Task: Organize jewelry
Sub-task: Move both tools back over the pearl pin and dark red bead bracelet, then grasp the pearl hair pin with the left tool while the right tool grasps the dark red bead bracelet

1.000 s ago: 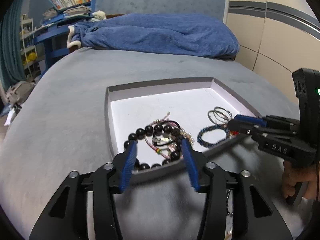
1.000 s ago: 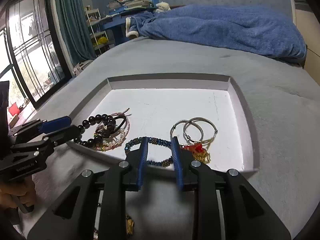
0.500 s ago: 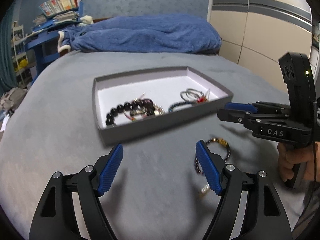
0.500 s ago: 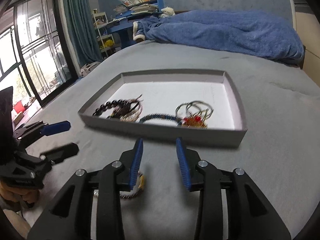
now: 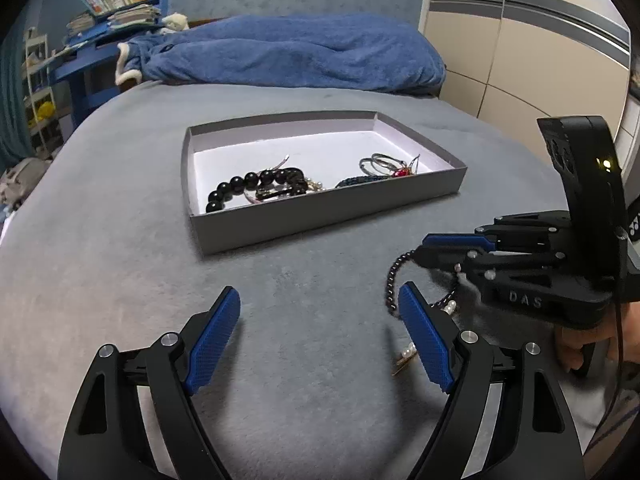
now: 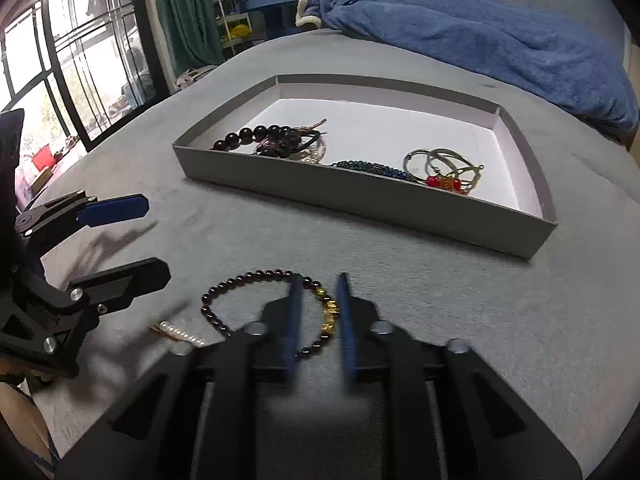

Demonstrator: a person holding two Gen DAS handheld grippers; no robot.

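A grey tray (image 5: 320, 216) (image 6: 360, 200) on the bed holds a black bead bracelet (image 5: 240, 190) (image 6: 256, 138), a blue bracelet (image 6: 372, 168), silver rings (image 6: 440, 160) and a red charm. A dark beaded bracelet with gold beads (image 6: 248, 280) (image 5: 390, 280) lies on the grey blanket in front of the tray. A pearl clip (image 6: 180, 332) (image 5: 406, 354) lies beside it. My right gripper (image 6: 318, 280) is open a little, its fingers astride the bracelet's gold part. My left gripper (image 5: 320, 312) is wide open and empty, left of the bracelet.
A blue duvet (image 5: 288, 56) lies bunched at the far end of the bed. A blue shelf with books (image 5: 116, 4) stands at the back left. Cupboard doors (image 5: 520, 60) are on the right, a window (image 6: 60, 60) on the left.
Both grippers have drawn back from the tray toward the near part of the bed. The right gripper has come down over the dark bracelet. The left gripper has opened wider.
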